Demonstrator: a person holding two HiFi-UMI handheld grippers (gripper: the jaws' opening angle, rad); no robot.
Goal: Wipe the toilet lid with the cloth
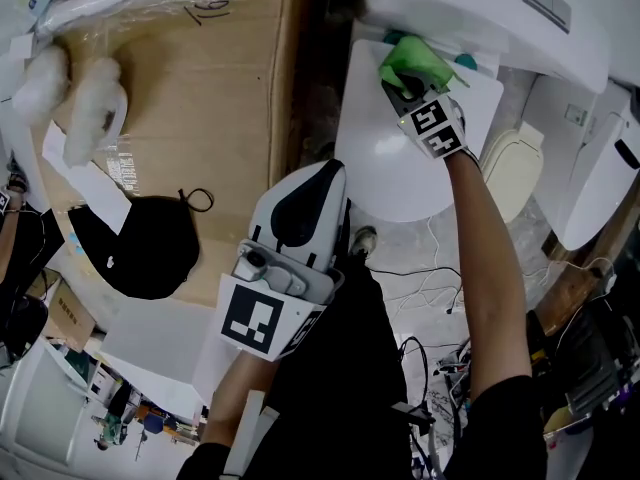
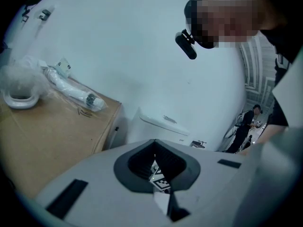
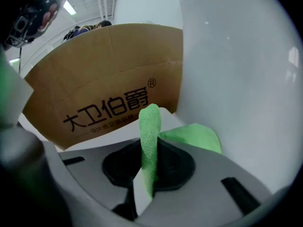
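The white toilet lid (image 1: 395, 163) lies shut below the cistern (image 1: 470, 8). A green cloth (image 1: 415, 61) rests on the lid's far edge, close to the cistern. My right gripper (image 1: 408, 86) is shut on the cloth and presses it down there. In the right gripper view the cloth (image 3: 149, 126) stands as a folded strip between the jaws of the right gripper (image 3: 147, 183), with the white cistern wall beside it. My left gripper (image 1: 295, 243) hangs near my body, off the lid's near left rim. In its own view the left gripper (image 2: 165, 200) looks shut and holds nothing.
A large cardboard box (image 1: 220, 98) stands left of the toilet, bearing plastic-wrapped white parts (image 1: 85, 103) and a black cap (image 1: 140, 248). More white toilet pieces (image 1: 590, 178) stand at the right. Cables (image 1: 430, 288) trail over the floor near my legs.
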